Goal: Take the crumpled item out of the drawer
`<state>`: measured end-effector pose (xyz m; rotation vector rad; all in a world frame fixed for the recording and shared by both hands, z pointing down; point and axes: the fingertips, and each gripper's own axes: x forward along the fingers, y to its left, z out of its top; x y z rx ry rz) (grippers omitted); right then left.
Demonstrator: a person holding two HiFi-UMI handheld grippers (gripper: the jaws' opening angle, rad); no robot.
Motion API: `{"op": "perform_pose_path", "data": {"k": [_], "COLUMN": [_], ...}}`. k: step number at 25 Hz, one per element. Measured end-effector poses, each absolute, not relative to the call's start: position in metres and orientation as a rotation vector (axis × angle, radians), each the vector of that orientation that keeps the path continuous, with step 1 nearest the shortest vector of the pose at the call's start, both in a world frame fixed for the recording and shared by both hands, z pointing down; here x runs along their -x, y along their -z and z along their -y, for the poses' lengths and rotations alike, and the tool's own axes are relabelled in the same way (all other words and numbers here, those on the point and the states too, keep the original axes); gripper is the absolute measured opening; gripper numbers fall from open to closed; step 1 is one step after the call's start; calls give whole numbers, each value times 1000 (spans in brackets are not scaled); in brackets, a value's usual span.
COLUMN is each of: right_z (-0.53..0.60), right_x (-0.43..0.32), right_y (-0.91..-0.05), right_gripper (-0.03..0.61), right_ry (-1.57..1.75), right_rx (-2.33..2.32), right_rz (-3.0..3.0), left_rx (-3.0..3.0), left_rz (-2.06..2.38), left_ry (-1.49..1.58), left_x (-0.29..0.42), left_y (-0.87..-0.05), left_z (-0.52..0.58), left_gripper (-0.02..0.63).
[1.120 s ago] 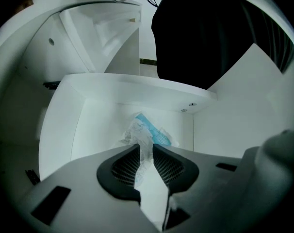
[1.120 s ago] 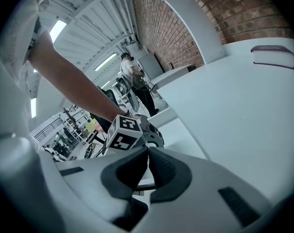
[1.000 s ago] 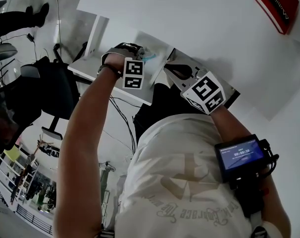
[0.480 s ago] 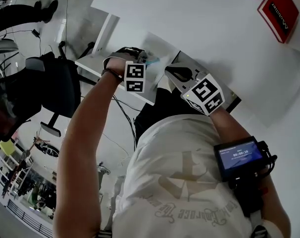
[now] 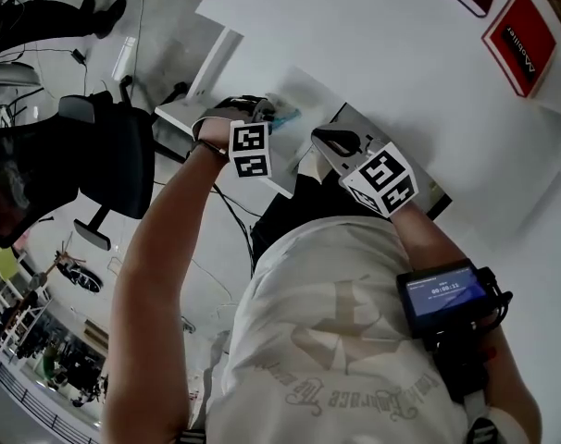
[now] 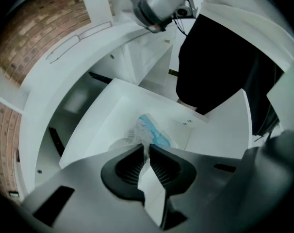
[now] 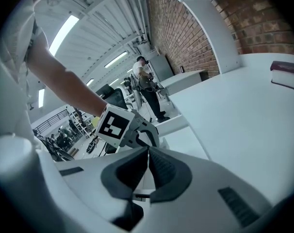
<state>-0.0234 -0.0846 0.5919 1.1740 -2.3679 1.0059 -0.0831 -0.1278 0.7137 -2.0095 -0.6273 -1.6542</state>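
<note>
The crumpled item (image 6: pixel 149 131), white with a light blue patch, lies in the open white drawer (image 6: pixel 113 110). My left gripper (image 6: pixel 147 148) reaches into the drawer, its dark jaws pinched together on the item's near edge. In the head view the left gripper (image 5: pixel 265 116) is over the drawer (image 5: pixel 304 95), with the blue of the crumpled item (image 5: pixel 286 116) just past it. My right gripper (image 5: pixel 329 141) hovers close to the right, at the drawer's side. In the right gripper view the right gripper (image 7: pixel 148 150) is shut with nothing in it, and faces the left gripper's marker cube (image 7: pixel 114 124).
A white desk top (image 5: pixel 401 44) spreads beyond the drawer, with a red book (image 5: pixel 521 30) at its far right. A black office chair (image 5: pixel 105 165) stands at the left. A person (image 7: pixel 144 76) stands far off by a brick wall (image 7: pixel 186 28).
Both grippers stay at the drawer. The head view has drifted, so the desk and the grippers sit a little further right and lower in the picture.
</note>
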Motion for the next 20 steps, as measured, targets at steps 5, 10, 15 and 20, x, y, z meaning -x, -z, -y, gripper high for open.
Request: {"op": "perform_pose_path", "data": {"k": [5,10,15,20], "right_z": [87,96,96,95], "right_x": [30,36,35,34], "right_y": [-584,-576,-568,-568], "right_gripper": [25,25,25,25], "right_ry": [-971,-936,-915,-899], "right_rx": [-1157,-1131,-1112,-1103], "right_rz": [2374,2393,2397,2402], "left_rx": [2124,2162,2246,2387], "left_rz": [477,393,286,140], "left_ry": [1673,1684,1707,1727], "left_x": [83,86,88,89], "left_y": [-693,-678,-663,-647], "left_z": [134,141,140,141], "left_gripper": [54,54,54,54]}}
